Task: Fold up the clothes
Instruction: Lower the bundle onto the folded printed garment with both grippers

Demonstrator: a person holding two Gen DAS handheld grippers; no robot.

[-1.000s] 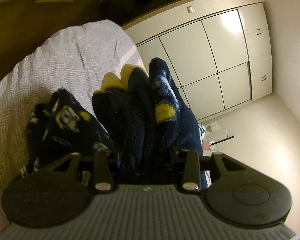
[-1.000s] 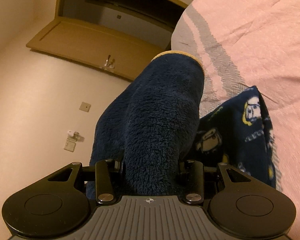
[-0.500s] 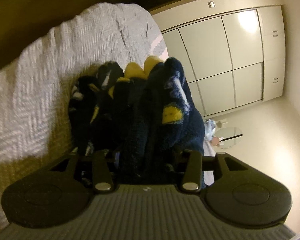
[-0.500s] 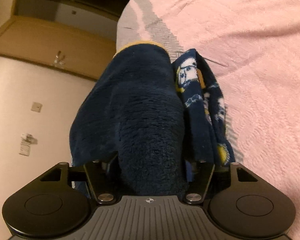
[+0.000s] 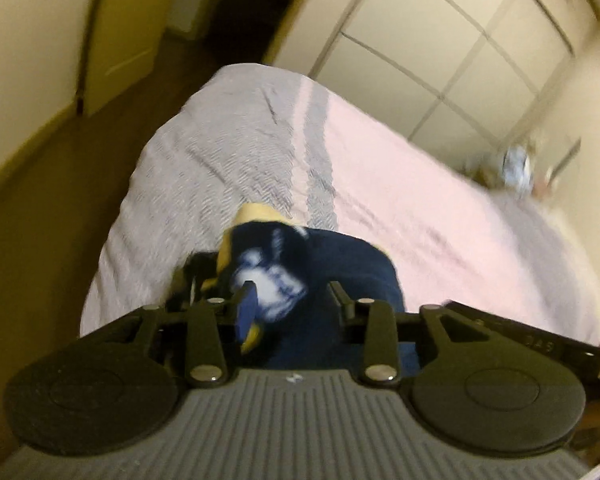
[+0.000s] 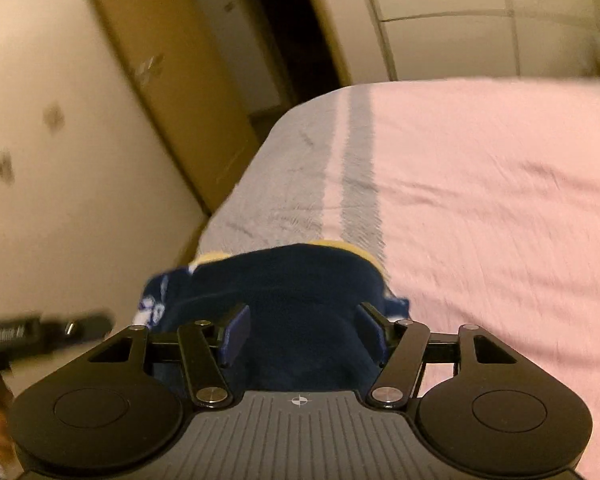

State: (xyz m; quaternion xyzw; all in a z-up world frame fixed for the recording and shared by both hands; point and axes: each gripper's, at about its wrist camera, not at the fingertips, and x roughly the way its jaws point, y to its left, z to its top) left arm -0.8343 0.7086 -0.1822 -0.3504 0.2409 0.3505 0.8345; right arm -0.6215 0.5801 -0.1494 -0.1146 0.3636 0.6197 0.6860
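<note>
Both frames are pretty smeared with motion, so take the fine detail loosely. Starting on the left: the left gripper (image 5: 290,300) has its jaws spread apart with the fleece (image 5: 340,264) bunched between and under them; the blue pad (image 5: 246,312) on one finger shows clear of the cloth, so it doesn't look clamped, though the blur makes it hard to swear whether the other finger touches fabric. The fleece, navy with a yellow cuff and white print, sits at the near edge of the bed (image 5: 440,208), on the grey-striped end of the cover. Over on the right, the right gripper (image 6: 302,330) is also wide, jaws on either side of the same fleece (image 6: 296,280), which lies low on the bed (image 6: 500,200) rather than hanging. That reads like the bundle being set down mid-fold. To do this bit well, they'd want to back both grippers straight out without snagging the pile, then press the stack flat and square the yellow cuffs before the next fold.
</note>
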